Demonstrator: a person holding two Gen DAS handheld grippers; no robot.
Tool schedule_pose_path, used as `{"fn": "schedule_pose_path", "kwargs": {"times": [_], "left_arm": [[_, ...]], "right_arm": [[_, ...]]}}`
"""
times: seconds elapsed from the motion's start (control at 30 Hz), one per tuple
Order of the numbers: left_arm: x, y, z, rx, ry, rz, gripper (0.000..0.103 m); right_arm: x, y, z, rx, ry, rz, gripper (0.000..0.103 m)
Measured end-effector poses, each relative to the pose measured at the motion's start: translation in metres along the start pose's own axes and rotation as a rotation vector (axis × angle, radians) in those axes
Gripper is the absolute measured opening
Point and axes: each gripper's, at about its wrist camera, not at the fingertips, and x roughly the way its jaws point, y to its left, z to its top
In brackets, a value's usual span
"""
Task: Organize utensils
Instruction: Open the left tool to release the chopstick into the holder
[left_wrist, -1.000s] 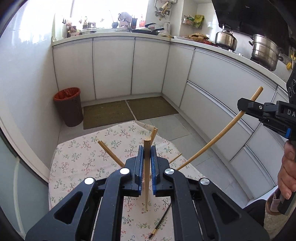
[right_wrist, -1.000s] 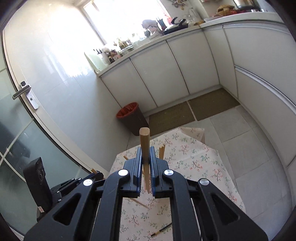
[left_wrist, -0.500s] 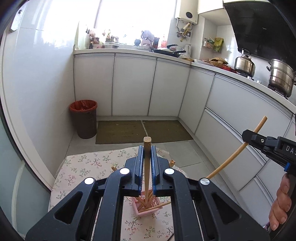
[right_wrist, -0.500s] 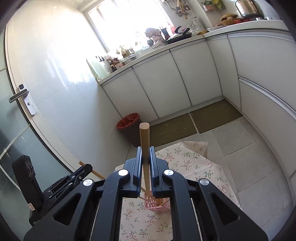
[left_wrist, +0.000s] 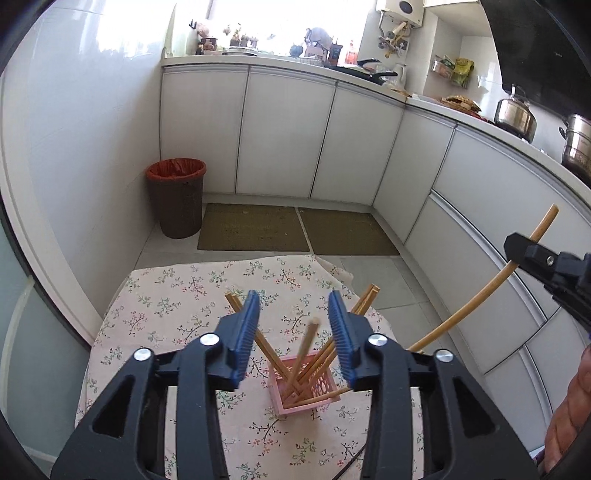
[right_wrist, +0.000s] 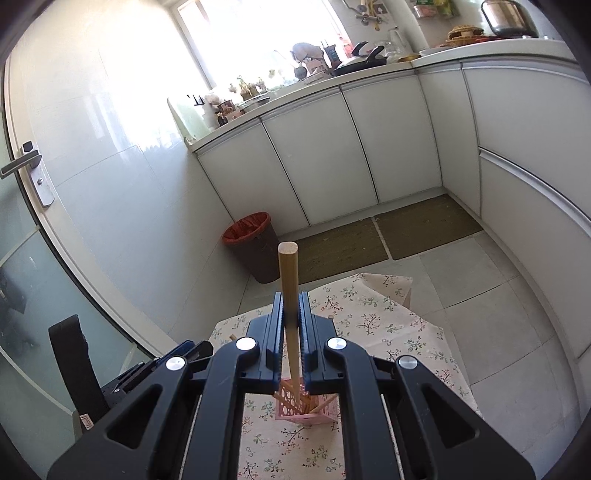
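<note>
No brand or writing can be read on anything here. The left gripper (left_wrist: 293, 325) has just been opening: its blue-padded jaws stand spread above the pink perforated plastic holder (left_wrist: 320, 392), and a loose wooden chopstick (left_wrist: 303, 352) stands tilted between them, touching neither pad, its lower end in the holder. About six more wooden chopsticks lean in the holder, fanning left and right; the exact count is hard to fix because they overlap. The right gripper (right_wrist: 291, 325) has its jaws pressed together on one round wooden chopstick (right_wrist: 289, 280), held nearly upright with its lower tip just above or in the holder; the gripper body hides which. The holder sits on a floral-printed cloth-covered table (left_wrist: 166, 306). Beyond the table's far edge lie two olive floor mats (left_wrist: 255, 227); a brown bin with a red liner (left_wrist: 176, 197) stands at the far left against white cabinets (left_wrist: 284, 133). Two steel pots (left_wrist: 515, 114) sit on the right counter.
</note>
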Motion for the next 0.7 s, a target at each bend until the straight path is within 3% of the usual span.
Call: {"fn": "schedule_pose_path", "kwargs": {"times": [0.23, 0.5, 0.6, 0.7], "left_arm": [[-0.023, 0.020, 0.007, -0.059, -0.084, 0.044, 0.043], [-0.018, 0.031, 0.006, -0.071, -0.056, 0.071, 0.047], [-0.021, 0.033, 0.005, -0.073, -0.060, 0.078, 0.047], [-0.023, 0.036, 0.004, -0.069, -0.060, 0.085, 0.048]], "right_arm": [[0.028, 0.016, -0.016, -0.055, 0.026, -0.013, 0.008], [0.067, 0.035, -0.035, -0.121, 0.057, -0.021, 0.008], [0.079, 0.040, -0.042, -0.148, 0.076, 0.004, 0.011], [0.081, 0.038, -0.045, -0.148, 0.073, -0.007, 0.021]]}}
